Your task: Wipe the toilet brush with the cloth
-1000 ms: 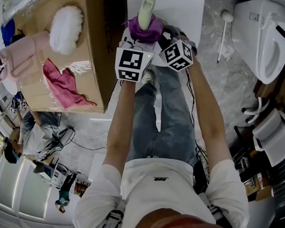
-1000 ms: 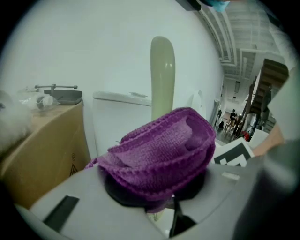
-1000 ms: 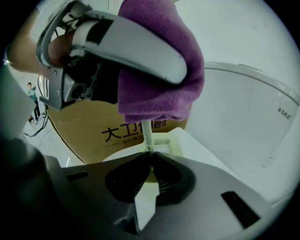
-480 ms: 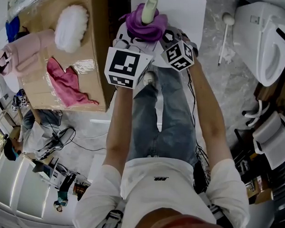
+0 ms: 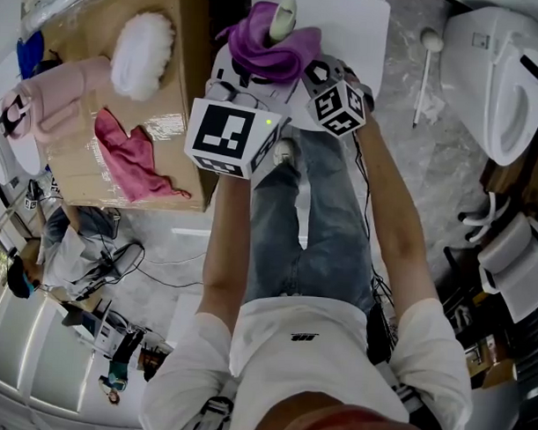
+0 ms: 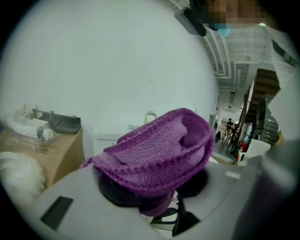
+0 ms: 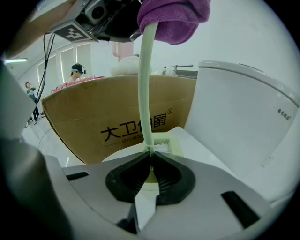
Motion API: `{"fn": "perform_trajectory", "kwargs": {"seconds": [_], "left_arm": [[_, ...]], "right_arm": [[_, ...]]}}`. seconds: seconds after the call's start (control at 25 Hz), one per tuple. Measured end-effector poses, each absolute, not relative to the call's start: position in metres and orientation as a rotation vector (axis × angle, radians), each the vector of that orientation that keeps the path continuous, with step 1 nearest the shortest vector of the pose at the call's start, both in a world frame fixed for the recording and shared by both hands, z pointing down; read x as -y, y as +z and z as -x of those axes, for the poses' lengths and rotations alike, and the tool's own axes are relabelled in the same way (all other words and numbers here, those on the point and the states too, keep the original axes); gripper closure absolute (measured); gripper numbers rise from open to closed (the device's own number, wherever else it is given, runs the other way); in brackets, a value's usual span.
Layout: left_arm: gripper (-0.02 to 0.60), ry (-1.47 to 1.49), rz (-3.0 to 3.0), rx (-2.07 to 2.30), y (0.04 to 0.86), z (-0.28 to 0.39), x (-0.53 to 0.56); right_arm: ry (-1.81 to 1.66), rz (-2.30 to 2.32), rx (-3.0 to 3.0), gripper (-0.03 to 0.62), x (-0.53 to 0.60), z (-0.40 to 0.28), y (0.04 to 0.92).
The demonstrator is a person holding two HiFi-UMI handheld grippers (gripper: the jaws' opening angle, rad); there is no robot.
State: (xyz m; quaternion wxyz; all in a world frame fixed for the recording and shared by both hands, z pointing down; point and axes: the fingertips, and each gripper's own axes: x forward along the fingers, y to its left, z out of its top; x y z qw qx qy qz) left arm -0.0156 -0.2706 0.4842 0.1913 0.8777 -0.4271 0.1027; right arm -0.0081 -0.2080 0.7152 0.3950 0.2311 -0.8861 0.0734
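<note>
1. Toilet brush (image 7: 147, 84): the right gripper (image 7: 151, 157) is clenching its pale handle low down, holding it upright off the right edge of the cardboard box (image 5: 181, 92).
2. Left gripper (image 6: 157, 187): its jaws have just been opening. The purple cloth (image 6: 159, 145) is lying loose between them, bunched over the handle top.
3. Risk, as I am judging it: with nothing pinching it, the cloth could slide off and drop.
4. Brush head is hiding behind the right jaws, and I cannot tell whether the cloth is touching the left pads.

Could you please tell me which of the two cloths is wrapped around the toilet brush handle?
The purple cloth, bunched around the brush's pale handle; the pink cloth lies spread on the cardboard box, away from it.
</note>
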Motion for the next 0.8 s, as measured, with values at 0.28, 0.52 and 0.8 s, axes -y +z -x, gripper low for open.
{"fn": "perform_trajectory", "kwargs": {"seconds": [0.28,0.52,0.8], "left_arm": [[0.397,0.216,-2.487,1.221,0.458,0.027,0.254],[0.415,0.205,-2.472,1.253,0.439,0.041,0.234],[0.451,0.249,-2.477,1.291,0.414,0.064,0.208]], "right_arm": [[0.210,-0.606,2.216,0.572,0.210,0.007,0.715],[0.265,-0.635,2.204,0.571,0.208,0.005,0.706],[0.278,-0.782,2.253,0.571,0.198,-0.006,0.644]]}}
